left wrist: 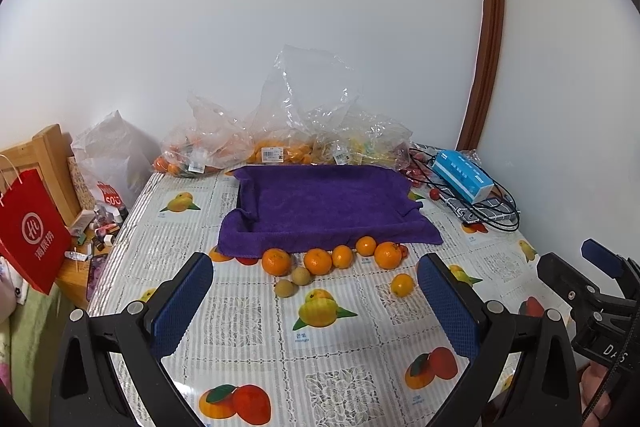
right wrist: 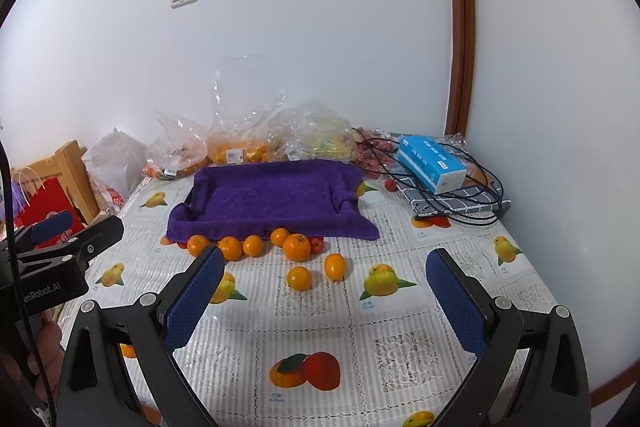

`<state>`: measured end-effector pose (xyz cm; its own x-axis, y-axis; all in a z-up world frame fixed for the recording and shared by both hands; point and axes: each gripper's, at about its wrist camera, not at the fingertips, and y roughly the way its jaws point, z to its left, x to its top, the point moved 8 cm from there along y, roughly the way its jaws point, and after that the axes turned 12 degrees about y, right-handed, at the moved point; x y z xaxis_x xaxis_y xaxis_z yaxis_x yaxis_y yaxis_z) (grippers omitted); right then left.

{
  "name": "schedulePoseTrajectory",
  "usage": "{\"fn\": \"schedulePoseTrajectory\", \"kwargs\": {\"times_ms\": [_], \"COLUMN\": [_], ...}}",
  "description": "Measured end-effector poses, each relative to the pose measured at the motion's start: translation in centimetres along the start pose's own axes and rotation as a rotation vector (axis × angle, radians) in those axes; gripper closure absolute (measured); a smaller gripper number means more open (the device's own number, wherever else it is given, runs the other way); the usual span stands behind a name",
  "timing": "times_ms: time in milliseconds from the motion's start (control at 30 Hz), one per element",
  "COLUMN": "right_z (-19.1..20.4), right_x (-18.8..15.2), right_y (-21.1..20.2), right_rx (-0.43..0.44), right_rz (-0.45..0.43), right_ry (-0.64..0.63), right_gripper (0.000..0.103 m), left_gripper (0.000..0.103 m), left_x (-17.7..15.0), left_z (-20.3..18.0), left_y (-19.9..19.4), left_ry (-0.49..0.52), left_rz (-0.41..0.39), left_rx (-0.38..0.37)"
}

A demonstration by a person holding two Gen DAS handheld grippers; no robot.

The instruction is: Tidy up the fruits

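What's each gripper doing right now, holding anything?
Left gripper: open, holding nothing, fingers wide above the table.
Right gripper: open, holding nothing.

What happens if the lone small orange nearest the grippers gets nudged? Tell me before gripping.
The small orange looks round and sits free on the glossy tablecloth, so it would likely roll. Its skin looks smooth, so the open right gripper may need a centred squeeze.

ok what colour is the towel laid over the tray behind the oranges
Deep purple, plain with no pattern. The towel shows best in the left wrist view.
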<state>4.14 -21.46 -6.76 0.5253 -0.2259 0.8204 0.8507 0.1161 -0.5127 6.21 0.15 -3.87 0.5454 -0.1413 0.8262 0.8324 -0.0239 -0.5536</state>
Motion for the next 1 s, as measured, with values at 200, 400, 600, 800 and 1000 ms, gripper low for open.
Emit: {"fn": "schedulePoseTrajectory", "kwargs": {"times_ms": [200,400,600,800,1000], "right_z": [0.06,0.19,0.45,0.58,0.72], "right_x": [-0.13,-0.13,-0.02,-0.17,-0.30], "right_y": [-0.08,-0.31,-0.39,-0.46,-0.39], "right_rx": [0.002,0.010,0.018,0.020,0.019], "right_rz": [0.002,-0.001,-0.002,-0.002,0.001], "right_ry": [-0.004,-0.004,-0.003,-0.005,-0.010], "right_gripper": [0.002,0.002,0.002,0.003,0.003], "left_gripper": [0.000,0.000,0.000,0.000,0.000], "left_x": [0.01,-0.03,-0.15,-0.20,-0.12], "left_z": [0.01,0.10,0.23,0.30,0.21], "left_y": [0.09,0.07,0.06,0.01,-0.13], "left_ry": [-0.001,-0.007,-0.012,-0.013,-0.006], "left_rz": [0.001,0.003,0.003,0.002,-0.001], "left_rx": [-0.003,-0.008,-0.008,-0.008,-0.003]}}
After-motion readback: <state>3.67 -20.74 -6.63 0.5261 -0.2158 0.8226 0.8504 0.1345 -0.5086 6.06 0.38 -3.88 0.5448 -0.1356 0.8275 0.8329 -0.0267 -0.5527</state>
